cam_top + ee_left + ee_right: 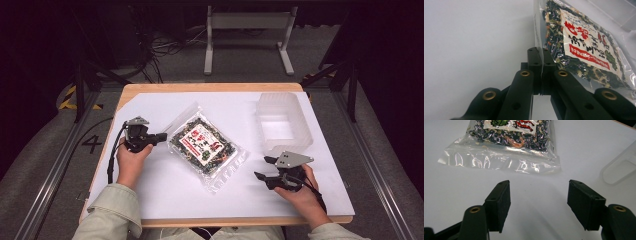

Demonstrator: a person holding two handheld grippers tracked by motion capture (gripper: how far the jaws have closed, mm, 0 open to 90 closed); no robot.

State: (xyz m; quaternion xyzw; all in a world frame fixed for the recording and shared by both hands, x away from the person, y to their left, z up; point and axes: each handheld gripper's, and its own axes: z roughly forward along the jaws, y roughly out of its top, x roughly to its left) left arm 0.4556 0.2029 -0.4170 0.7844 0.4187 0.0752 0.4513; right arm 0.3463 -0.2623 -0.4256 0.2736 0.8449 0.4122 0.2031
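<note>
Here the person's left hand [131,159] reaches forward from a pale sleeve [112,212], wrist straight, and points the left gripper [161,136] rightward across the white sheet [165,190] at the near-left edge of a clear packet of dark dried food [206,143]. In the left gripper view the two black jaws meet flat against each other, and the packet's transparent border [537,37] runs down into the seam between them, so the claw is closed on that thin edge while the printed label [586,42] lies off to its right. The right hand [300,192] sits nearer the table's front edge, angled inward, with the right gripper [263,168] aimed left toward the packet's sealed bottom strip [499,161]. Its jaws stand wide apart, holding nothing, a bare stretch of sheet between them and the packet. The packet lies slantwise mid-table, and a translucent plastic tub [282,122] stands beyond the right gripper, apart from both.
</note>
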